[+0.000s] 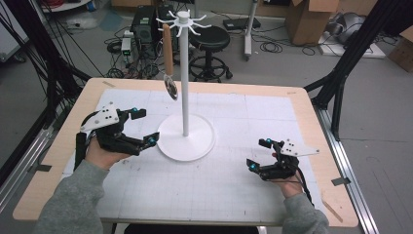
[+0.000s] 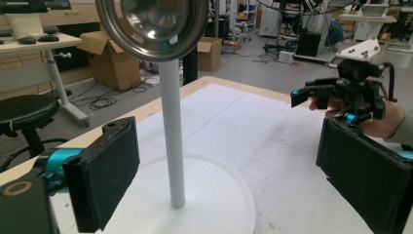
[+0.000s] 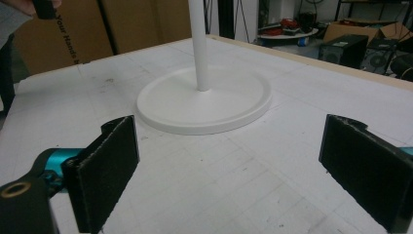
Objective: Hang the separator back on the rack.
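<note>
**A:** Where does the wooden-handled ladle with the round steel bowl (image 1: 168,63) stand right now?

**B:** It hangs from one of the white hooks at the top of the tall white hanger stand (image 1: 185,92), handle up, bowl down, just to the left of the pole in the high view. In your left gripper view the steel bowl (image 2: 152,24) sits right above and ahead of you, in front of the pole. Nothing is touching it.

**A:** So how far along would you say I am?

**B:** From how things lie, I'd judge you are either finished with hanging it or have not begun taking it down; the pictures don't settle which. Either way, the ladle is on its hook and both your tools are empty.

**A:** And my grippers?

**B:** Your left gripper (image 1: 139,127) has its jaws spread wide, holding nothing, low beside the left edge of the stand's round white base (image 1: 195,146) and near it. Your right gripper (image 1: 258,155) is also spread wide and empty, well apart from the stand, over the white gridded mat (image 1: 195,195) toward the right side of the wooden table (image 1: 311,126).

**A:** Anything close to the ladle?

**B:** Only the stand's pole and the neighbouring empty hooks. The black stool (image 1: 209,41) on the floor is behind the table, well apart.
</note>
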Tool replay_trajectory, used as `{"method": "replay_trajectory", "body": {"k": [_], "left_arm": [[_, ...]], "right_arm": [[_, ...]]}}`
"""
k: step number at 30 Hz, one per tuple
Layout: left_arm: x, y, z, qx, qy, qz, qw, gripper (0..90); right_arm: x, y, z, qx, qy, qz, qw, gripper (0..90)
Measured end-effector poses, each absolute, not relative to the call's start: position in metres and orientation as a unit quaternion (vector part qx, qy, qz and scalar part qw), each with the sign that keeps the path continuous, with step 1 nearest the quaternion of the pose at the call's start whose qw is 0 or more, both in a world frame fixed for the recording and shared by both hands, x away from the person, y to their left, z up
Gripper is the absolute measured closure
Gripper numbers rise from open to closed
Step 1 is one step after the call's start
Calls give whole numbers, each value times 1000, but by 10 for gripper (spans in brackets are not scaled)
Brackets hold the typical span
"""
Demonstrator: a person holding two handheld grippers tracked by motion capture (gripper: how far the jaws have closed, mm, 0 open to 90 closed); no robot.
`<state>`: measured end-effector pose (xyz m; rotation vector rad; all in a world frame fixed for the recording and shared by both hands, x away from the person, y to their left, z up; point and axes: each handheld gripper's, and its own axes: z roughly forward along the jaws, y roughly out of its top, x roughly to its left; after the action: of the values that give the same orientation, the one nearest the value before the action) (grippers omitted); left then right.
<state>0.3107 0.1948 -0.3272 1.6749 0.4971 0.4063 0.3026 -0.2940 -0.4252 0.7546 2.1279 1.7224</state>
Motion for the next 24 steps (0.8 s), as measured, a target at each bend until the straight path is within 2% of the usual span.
{"method": "replay_trajectory", "body": {"k": [24], "left_arm": [[299, 207, -384, 742, 249, 170, 599, 68]], "right_arm": [[302, -296, -424, 265, 739, 601, 147, 66]]}}
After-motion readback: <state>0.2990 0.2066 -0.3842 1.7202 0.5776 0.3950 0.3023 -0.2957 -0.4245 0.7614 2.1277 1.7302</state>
